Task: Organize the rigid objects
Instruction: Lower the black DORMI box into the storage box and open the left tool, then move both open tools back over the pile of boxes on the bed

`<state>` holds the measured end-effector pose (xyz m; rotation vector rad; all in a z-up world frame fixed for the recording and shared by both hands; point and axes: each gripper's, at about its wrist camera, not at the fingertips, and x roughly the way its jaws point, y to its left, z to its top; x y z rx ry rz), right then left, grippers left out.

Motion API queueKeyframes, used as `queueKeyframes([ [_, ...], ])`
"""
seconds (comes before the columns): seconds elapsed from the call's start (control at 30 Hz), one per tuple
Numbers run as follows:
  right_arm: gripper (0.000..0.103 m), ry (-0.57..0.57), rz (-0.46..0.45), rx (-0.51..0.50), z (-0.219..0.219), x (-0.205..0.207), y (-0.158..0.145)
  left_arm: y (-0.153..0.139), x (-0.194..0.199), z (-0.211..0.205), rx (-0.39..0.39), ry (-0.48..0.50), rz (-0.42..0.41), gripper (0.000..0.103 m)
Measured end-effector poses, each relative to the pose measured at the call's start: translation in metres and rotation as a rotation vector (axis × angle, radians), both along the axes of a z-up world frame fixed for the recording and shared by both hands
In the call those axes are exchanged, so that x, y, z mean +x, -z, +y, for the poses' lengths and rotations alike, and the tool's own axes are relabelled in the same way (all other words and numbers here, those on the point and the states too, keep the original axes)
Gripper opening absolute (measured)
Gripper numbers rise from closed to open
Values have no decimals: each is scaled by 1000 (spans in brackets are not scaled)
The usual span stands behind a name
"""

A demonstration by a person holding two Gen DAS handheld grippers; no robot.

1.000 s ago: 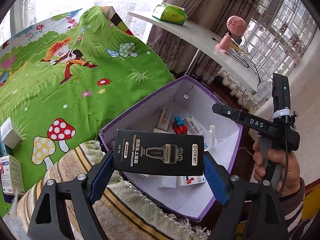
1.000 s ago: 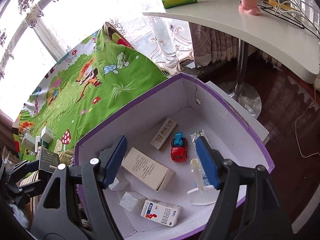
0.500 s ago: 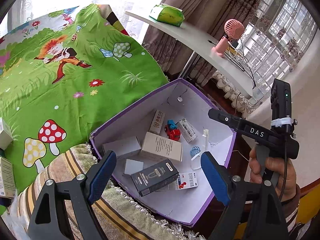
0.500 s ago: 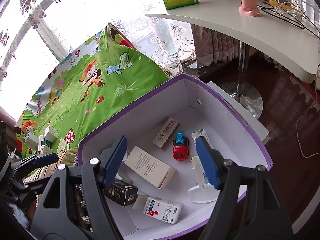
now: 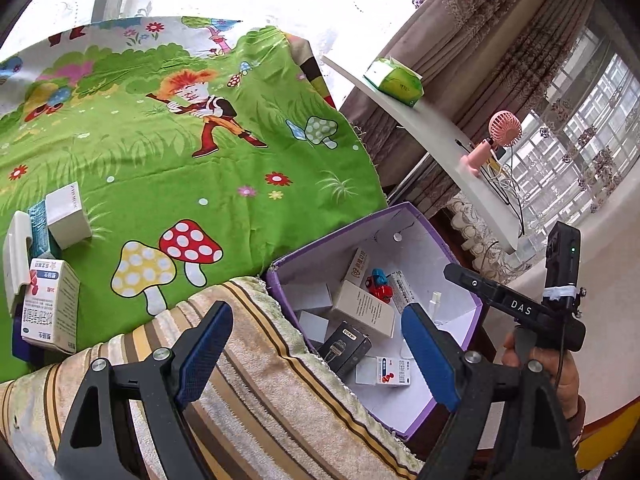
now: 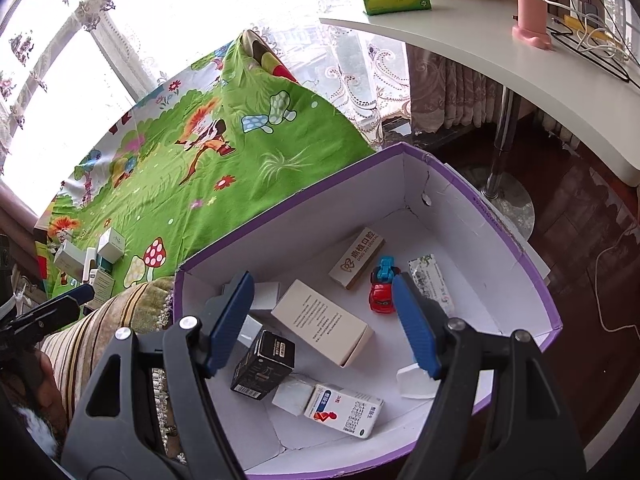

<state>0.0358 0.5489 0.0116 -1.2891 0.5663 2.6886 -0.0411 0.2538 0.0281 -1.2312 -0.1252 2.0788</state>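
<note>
Your left claw [image 5: 316, 352] stands apart with nothing between its pads, hovering over the striped towel [image 5: 248, 380] just beside the purple box [image 6: 552, 320]. Your right claw [image 6: 324, 324] is likewise apart and empty, hanging above the box interior.

The black carton [image 6: 262, 368] lies inside the purple box near its towel-side wall, tipped on edge, long axis running from the near wall toward the box centre (barcode end nearest your right claw). It touches the beige carton [image 6: 324, 320], which lies flat and diagonal mid-box. The red toy car [image 6: 382, 296] sits beyond, nose toward you.

Open floor remains along the box's far wall. More cartons [image 5: 50, 308] wait on the green sheet [image 5: 180, 168], well apart from the box.
</note>
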Motion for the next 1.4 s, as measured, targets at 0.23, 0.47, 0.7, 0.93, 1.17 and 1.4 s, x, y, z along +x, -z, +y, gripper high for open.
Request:
queueKeyframes([
  [0.23,75,-82,-3,10,-35,-9,-5,-4,0,-38,32,-75,12,87],
  [0.47,75,-182,-7,24,-81,-20,-11,-7,-1,-92,65,-173,18,87],
  [0.7,75,-261,-3,17,-121,-31,-13,-5,-3,-153,57,-269,18,85],
  [0.93,75,-338,-10,17,-159,-43,-13,3,-19,-196,55,-355,-33,84],
  [1.17,75,-420,-32,11,-201,-55,-12,14,-52,-216,62,-397,-100,85],
  [1.4,76,-460,-44,-15,-243,-74,-9,33,-88,-222,101,-449,-196,85],
])
